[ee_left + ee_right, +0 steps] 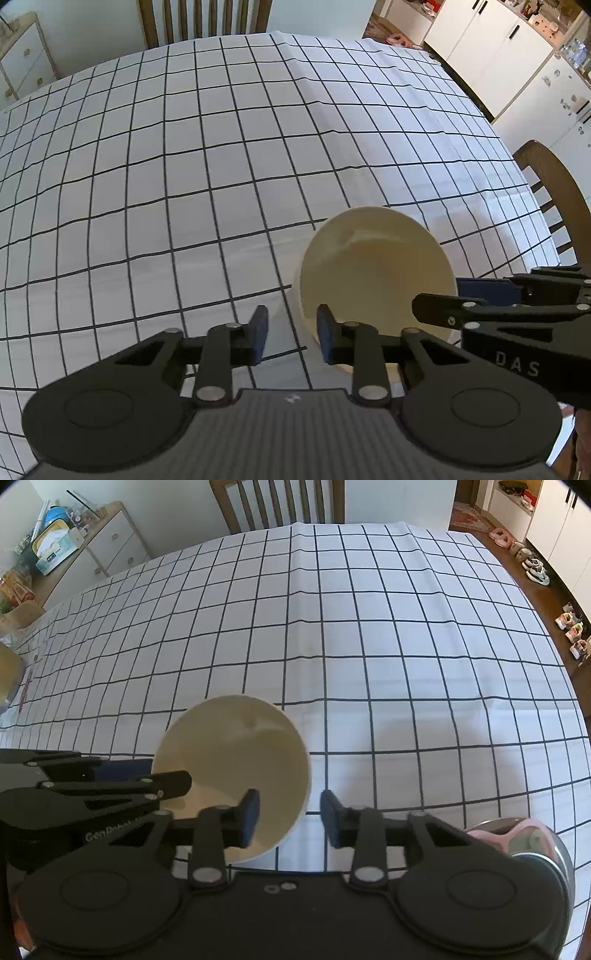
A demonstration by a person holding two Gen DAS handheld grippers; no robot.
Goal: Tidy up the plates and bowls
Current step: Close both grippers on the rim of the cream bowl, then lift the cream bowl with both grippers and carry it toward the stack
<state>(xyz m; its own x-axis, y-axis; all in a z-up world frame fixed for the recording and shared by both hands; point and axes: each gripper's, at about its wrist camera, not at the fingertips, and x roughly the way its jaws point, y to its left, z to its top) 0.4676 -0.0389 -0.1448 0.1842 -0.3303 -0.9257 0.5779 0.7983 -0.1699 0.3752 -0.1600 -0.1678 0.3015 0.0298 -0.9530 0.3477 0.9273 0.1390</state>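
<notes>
Bowl on desk, near edge, between my grippers. Left gripper and right gripper both released, each straddling rim. Risk: uneven squeeze tips bowl.

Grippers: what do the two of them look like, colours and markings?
Both are matte black linkages with silver pivot pins and dark blue finger pads. The left gripper has a grey ribbed base; the right gripper has a plain black one. White lettering marks their sides.

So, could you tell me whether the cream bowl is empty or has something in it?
Empty. Both wrist views look straight into the cream bowl and show only its bare inner wall and floor, with nothing inside but shadows.
</notes>
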